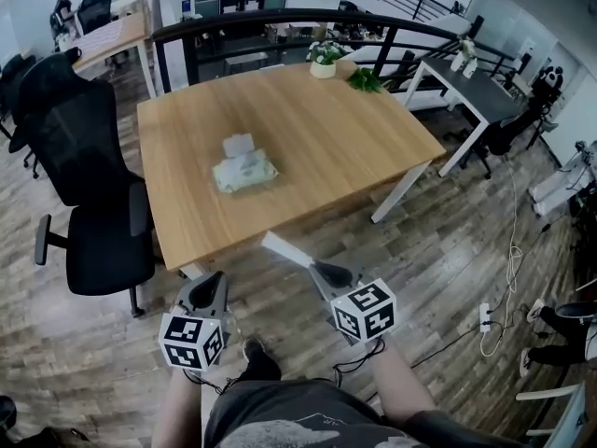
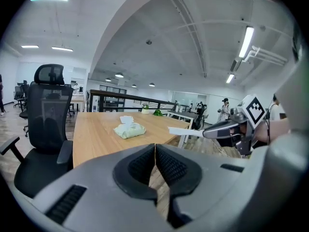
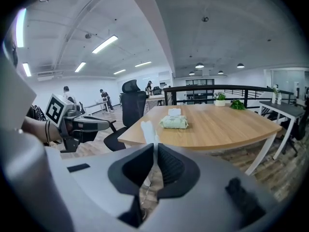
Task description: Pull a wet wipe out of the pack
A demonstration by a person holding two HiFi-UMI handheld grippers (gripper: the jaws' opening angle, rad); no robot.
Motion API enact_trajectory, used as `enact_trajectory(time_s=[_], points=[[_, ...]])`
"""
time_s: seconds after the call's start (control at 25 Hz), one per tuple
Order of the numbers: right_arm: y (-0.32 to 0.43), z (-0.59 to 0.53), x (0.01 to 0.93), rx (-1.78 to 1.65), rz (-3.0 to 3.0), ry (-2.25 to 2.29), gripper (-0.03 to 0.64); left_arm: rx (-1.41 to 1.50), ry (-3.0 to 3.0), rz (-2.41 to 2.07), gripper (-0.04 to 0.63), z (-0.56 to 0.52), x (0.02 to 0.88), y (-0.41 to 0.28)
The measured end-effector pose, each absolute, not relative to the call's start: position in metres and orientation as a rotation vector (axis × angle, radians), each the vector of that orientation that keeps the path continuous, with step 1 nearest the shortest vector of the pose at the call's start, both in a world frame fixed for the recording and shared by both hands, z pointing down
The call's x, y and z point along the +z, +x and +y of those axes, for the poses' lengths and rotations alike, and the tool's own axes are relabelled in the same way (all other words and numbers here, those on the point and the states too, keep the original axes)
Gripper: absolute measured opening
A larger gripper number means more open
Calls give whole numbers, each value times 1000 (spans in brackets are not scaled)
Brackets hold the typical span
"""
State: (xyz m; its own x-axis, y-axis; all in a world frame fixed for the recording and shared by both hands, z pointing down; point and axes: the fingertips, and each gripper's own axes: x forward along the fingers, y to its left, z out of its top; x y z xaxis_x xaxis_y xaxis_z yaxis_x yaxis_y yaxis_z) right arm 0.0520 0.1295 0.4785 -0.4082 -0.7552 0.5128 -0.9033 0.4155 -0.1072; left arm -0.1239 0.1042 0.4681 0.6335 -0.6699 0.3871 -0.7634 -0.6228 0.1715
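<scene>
White wipe hung pinched in the closed jaws of my right gripper, left gripper closed on nothing, pack lying on the table well ahead; I judged a firm, steady pinch would carry it safely.

Markings on the wipes pack on the worktop are too small to read; right of the worktop, the picture's edge crops a person.
</scene>
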Motion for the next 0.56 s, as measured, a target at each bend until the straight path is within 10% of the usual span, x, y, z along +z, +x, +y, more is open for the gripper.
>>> enact_trajectory(time_s=[0.56], points=[[73, 248, 486, 501, -2314, 1396, 39, 400, 2531, -1171, 15, 220, 476, -101]])
